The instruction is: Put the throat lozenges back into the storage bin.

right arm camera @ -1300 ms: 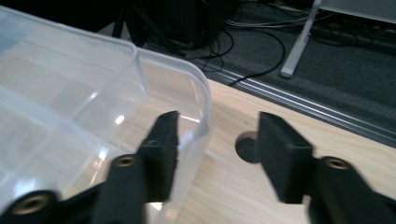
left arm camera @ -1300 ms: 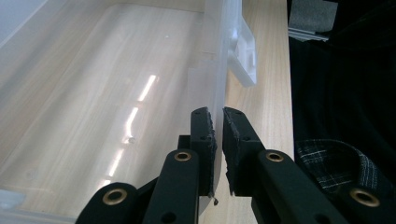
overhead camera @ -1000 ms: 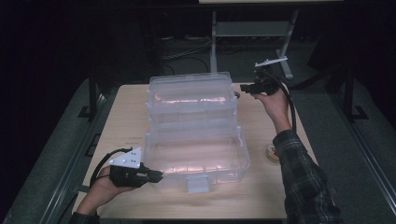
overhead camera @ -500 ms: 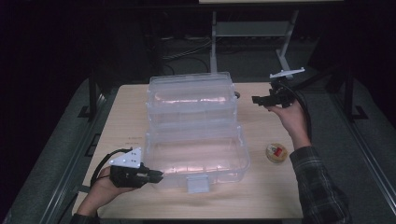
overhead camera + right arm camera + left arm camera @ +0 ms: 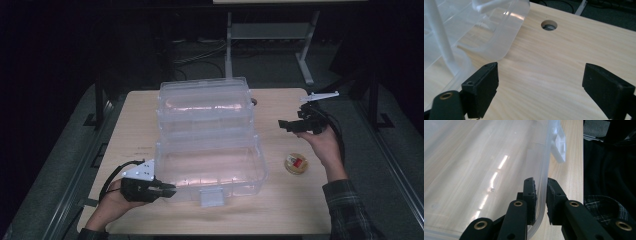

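In the high view, my left tool (image 5: 167,190) holds the front left wall of the clear plastic box (image 5: 207,167), which stands open in the middle of the table (image 5: 280,210); my right tool (image 5: 285,125) hangs above the table to the box's right, and its jaws have just been opening with nothing between them. In the left gripper view, the pads (image 5: 532,195) are closed narrow on the thin wall. In the right gripper view, the jaws stand wide over bare wood. I judge the box light, stiff and slippery; grip it at the rim or wall.
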A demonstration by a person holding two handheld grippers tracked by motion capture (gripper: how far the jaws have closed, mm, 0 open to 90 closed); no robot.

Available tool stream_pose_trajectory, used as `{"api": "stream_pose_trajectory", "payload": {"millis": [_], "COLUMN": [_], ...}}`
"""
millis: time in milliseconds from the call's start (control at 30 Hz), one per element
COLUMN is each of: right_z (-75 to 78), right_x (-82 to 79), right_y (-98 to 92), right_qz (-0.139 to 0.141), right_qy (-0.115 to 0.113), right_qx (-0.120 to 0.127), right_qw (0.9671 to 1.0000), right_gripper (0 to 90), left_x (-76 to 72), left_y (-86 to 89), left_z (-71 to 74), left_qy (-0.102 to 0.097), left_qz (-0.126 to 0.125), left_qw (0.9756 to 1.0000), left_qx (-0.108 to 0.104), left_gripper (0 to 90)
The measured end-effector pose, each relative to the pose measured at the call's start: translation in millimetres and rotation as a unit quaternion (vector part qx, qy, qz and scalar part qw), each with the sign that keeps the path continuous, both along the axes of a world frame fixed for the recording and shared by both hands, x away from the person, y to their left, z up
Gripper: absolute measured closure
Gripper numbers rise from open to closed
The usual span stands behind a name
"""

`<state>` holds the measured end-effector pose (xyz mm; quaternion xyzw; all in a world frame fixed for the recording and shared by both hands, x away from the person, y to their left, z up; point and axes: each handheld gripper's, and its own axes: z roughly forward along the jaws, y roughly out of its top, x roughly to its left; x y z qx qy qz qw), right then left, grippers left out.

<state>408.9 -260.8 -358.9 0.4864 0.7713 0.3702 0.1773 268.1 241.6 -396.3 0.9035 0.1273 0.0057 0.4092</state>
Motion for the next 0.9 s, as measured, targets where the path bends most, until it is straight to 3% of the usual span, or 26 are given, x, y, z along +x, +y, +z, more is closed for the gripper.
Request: {"api": "stream_pose_trajectory", "payload": {"millis": [233, 467, 900], "right_z": [-8.8, -23.3, -37.9], "right_x": [-18.4, -34.6, -61.5], "right_y": [-6.1, -11.0, -25.5], "right_qz": [0.002, 0.009, 0.007], "right_qy": [0.001, 0.021, 0.032], "right_qx": [-0.009, -0.02, -0.027], "right_qw": [1.0, 0.9995, 0.9991], "right_gripper": [9.9, 3.2, 5.2], "left_x": [-0.3, -1.3, -3.0], "left_y": [-1.5, -2.9, -4.3], "left_z": [0.2, 0.1, 0.1], "left_qy": [0.002, 0.003, -0.001], "left_qz": [-0.001, -0.007, -0.007], "left_qw": [1.0, 1.0, 1.0], "left_qx": [0.003, 0.003, 0.004], "left_gripper": [79.9, 81.2, 81.4]}}
